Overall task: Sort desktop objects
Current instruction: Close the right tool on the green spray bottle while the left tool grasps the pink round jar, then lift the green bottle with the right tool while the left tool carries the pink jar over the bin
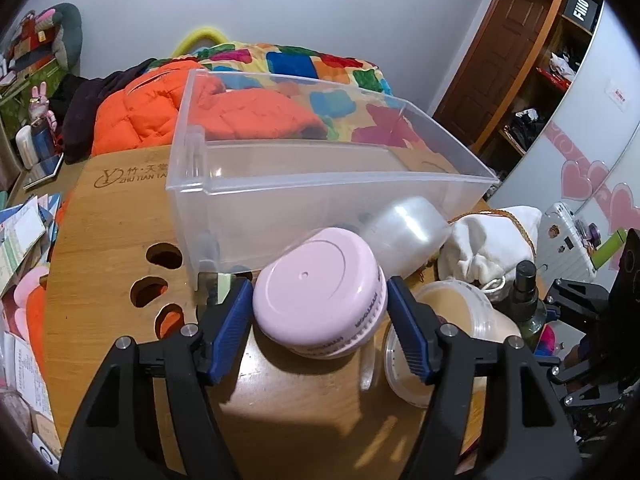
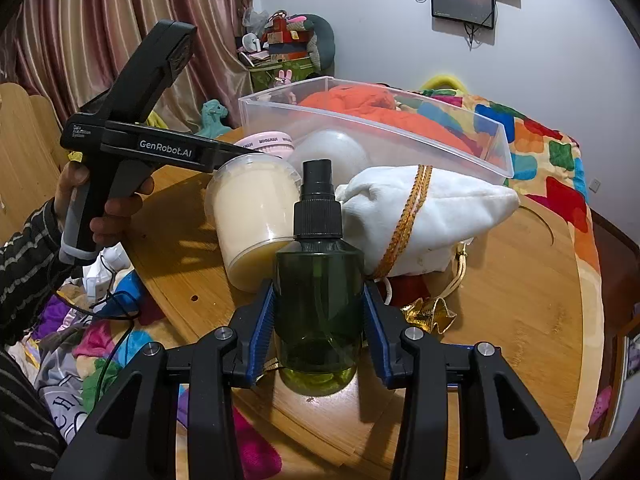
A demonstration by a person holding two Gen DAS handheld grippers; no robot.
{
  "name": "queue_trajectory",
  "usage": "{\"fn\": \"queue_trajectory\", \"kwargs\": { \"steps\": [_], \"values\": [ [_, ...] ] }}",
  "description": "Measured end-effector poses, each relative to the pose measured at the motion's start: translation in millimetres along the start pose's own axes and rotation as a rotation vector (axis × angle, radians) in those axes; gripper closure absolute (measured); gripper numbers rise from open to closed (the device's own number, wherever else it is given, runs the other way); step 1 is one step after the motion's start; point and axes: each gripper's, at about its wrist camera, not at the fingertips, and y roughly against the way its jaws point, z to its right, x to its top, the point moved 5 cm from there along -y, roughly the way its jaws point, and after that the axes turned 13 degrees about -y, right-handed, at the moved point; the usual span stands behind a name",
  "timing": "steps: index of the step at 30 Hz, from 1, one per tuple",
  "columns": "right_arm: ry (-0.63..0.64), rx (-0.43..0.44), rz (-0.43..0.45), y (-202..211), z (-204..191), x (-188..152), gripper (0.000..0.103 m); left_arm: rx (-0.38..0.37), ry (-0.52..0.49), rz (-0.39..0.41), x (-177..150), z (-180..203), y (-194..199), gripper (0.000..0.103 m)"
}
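Observation:
My left gripper (image 1: 320, 312) is shut on a round pink jar (image 1: 320, 300), held tilted above the wooden table (image 1: 112, 224) in front of the clear plastic bin (image 1: 320, 184). The jar also shows in the right wrist view (image 2: 266, 144). My right gripper (image 2: 318, 320) is shut on a dark green spray bottle (image 2: 318, 280) with a black pump top, upright on the table. The bottle also shows in the left wrist view (image 1: 528, 304). A cream-filled tub (image 2: 252, 216) and a white drawstring pouch (image 2: 432, 212) stand just behind the bottle.
A frosted white jar (image 1: 408, 236) leans against the bin's front. The bin (image 2: 360, 120) sits at the table's far side before an orange jacket (image 1: 168, 112) and a colourful quilt. Papers (image 1: 24, 236) lie off the table's left edge. The table has cut-out holes (image 1: 160, 280).

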Motion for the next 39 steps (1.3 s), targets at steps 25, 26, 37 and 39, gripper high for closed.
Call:
{"fn": "queue_trajectory", "kwargs": {
  "steps": [25, 26, 37, 39],
  "values": [
    [-0.001, -0.048, 0.105, 37, 1, 30, 0.065, 0.173, -0.107, 0.131, 12, 28, 47, 0.038],
    [0.001, -0.050, 0.110, 39, 2, 33, 0.065, 0.180, -0.110, 0.138, 13, 29, 50, 0.038],
    [0.017, -0.073, 0.146, 47, 7, 62, 0.065, 0.242, -0.113, 0.190, 22, 27, 79, 0.038],
    [0.022, -0.073, 0.151, 47, 8, 69, 0.065, 0.252, -0.112, 0.200, 25, 27, 83, 0.038]
  ]
}}
